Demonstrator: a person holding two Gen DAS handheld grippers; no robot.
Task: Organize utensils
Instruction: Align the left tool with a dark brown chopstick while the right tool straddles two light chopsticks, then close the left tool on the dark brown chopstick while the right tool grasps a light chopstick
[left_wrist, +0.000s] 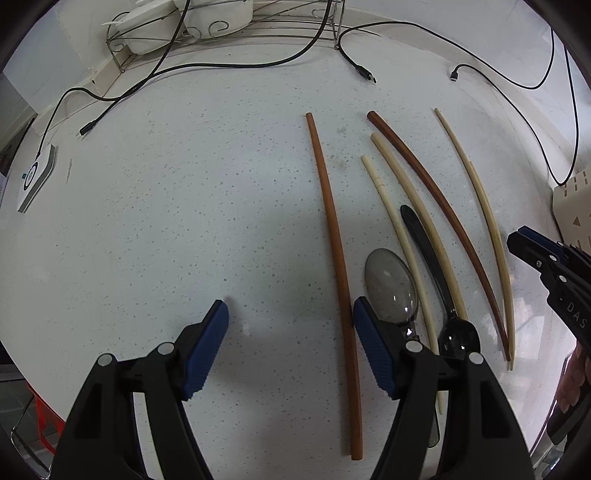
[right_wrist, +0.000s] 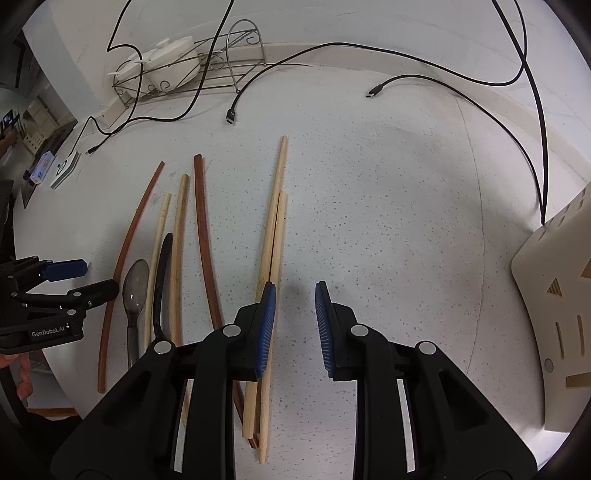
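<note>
Your left hand-held gripper (left_wrist: 290, 332) points steeply down at the speckled white worktop (left_wrist: 184, 221), its jaws standing wide apart with nothing gripped. The orange-brown chopstick (left_wrist: 334, 258) runs lengthwise through the gap, close against the inner face of the right-side finger; whether the pad touches it cannot be told. Just beyond that finger lies the clear grey spoon (left_wrist: 391, 284), its handle hidden under the finger. Past it, further to that side, lie a pale chopstick (left_wrist: 402, 251), the black spoon (left_wrist: 439, 280), another pale chopstick (left_wrist: 417, 206) and the dark brown chopstick (left_wrist: 443, 206), then a pair of thin pale chopsticks (left_wrist: 487, 221) beside each other.

Your right hand-held gripper (right_wrist: 295, 321) also points steeply down, its jaws set to a narrow gap with only bare worktop between them. The left-side finger stands over the pair of pale chopsticks (right_wrist: 273, 229), which pass beneath it; nothing is held. The cream perforated holder (right_wrist: 554, 314) stands well off to the right of this gripper. Black cables (right_wrist: 332, 48) and a wire rack (right_wrist: 192, 70) with a white dish lie far ahead of both.
</note>
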